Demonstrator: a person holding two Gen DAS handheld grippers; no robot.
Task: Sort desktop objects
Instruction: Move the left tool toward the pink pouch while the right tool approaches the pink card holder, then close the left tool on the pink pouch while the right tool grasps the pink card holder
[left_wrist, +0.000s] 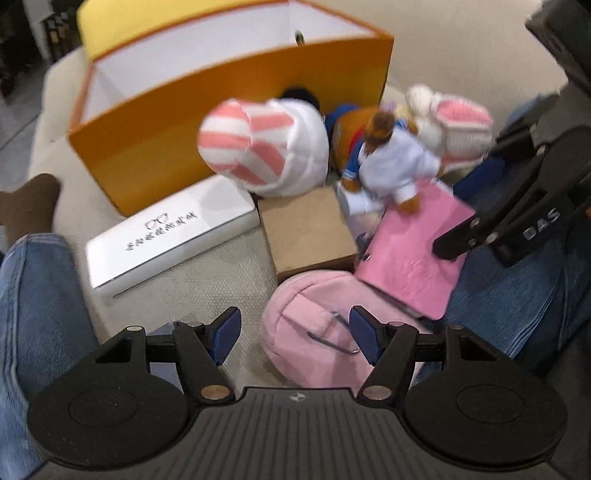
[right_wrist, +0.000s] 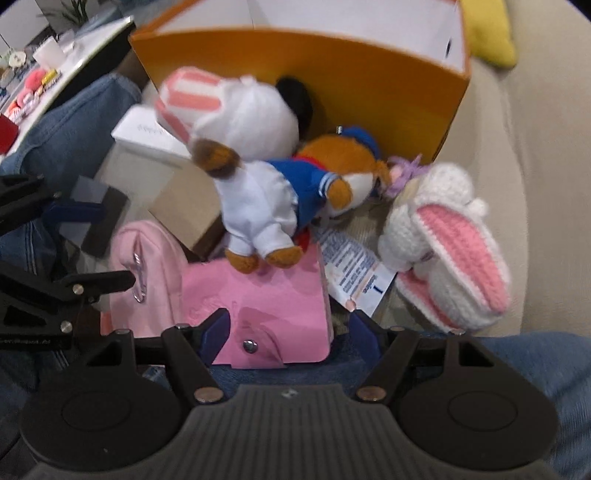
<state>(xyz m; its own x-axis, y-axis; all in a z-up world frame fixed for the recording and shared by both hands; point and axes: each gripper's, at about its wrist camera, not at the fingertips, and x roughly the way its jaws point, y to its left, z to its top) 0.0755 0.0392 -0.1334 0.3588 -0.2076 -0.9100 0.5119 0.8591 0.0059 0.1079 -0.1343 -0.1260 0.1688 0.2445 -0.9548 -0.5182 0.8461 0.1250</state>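
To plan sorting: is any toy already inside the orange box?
No, the orange box shows only bare white inner walls; the striped plush lies outside it.

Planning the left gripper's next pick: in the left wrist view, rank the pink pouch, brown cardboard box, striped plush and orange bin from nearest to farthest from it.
From the left gripper:
1. Pink pouch, right at the fingertips, slightly right.
2. Brown cardboard box, just beyond the pouch.
3. Striped plush, behind the box, leaning on the bin.
4. Orange bin, at the back, open-topped.
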